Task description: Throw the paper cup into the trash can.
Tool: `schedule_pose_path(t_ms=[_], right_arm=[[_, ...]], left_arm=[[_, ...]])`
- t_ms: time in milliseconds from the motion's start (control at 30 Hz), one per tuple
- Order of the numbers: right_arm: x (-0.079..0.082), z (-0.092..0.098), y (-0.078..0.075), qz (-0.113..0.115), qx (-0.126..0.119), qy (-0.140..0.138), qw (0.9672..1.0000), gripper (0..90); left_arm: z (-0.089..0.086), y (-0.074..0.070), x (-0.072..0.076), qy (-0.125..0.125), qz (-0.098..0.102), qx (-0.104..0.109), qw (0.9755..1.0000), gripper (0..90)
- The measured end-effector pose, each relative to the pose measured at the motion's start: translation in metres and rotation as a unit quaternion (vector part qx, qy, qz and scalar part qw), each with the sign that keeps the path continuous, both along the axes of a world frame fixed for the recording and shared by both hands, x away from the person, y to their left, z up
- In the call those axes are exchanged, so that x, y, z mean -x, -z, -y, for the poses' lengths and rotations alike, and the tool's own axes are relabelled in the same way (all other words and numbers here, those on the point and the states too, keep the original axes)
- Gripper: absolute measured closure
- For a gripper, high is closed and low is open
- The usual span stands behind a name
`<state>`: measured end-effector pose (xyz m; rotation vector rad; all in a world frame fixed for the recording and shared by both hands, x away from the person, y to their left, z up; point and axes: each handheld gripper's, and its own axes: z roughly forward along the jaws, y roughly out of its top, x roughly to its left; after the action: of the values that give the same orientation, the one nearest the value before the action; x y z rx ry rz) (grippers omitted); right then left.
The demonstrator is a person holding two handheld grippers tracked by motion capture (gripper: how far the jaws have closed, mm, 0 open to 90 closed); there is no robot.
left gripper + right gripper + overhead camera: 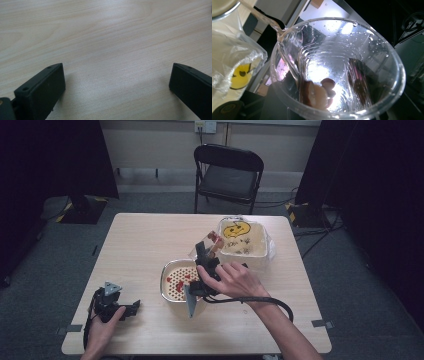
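My right gripper (204, 256) is shut on a clear plastic cup (210, 241), held tilted in the air between the metal strainer bowl (168, 290) and the white tub (261, 254). In the right gripper view the cup (337, 57) faces me mouth first, wet inside, with a few red and white pieces (318, 93) lying against its lower wall. Several red pieces (179, 282) lie in the strainer. My left gripper (132, 308) rests on the table at the front left. Its jaws stand wide open over bare wood (105, 37) with nothing between them.
The white tub carries a yellow face print and sits in a clear plastic bag (234, 55) at the back right of the table. A black folding chair (227, 175) stands behind the table. Dark curtains hang at both sides.
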<state>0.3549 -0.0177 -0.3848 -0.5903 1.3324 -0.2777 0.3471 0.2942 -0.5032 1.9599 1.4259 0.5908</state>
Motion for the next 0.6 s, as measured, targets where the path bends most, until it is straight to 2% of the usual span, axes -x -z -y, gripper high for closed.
schedule_pose_path(t_ms=[67,600], right_arm=[[0.0012,0.0001,-0.0005,0.004,0.009,0.000,0.9999,49.6],[0.0015,-0.0032,-0.0027,0.008,0.002,-0.001,1.0000,50.0]], left_arm=[[-0.0001,0.0000,0.0000,0.000,0.000,-0.001,1.0000,0.0],[-0.0003,-0.0001,0.0000,0.001,-0.001,-0.002,1.0000,0.0]])
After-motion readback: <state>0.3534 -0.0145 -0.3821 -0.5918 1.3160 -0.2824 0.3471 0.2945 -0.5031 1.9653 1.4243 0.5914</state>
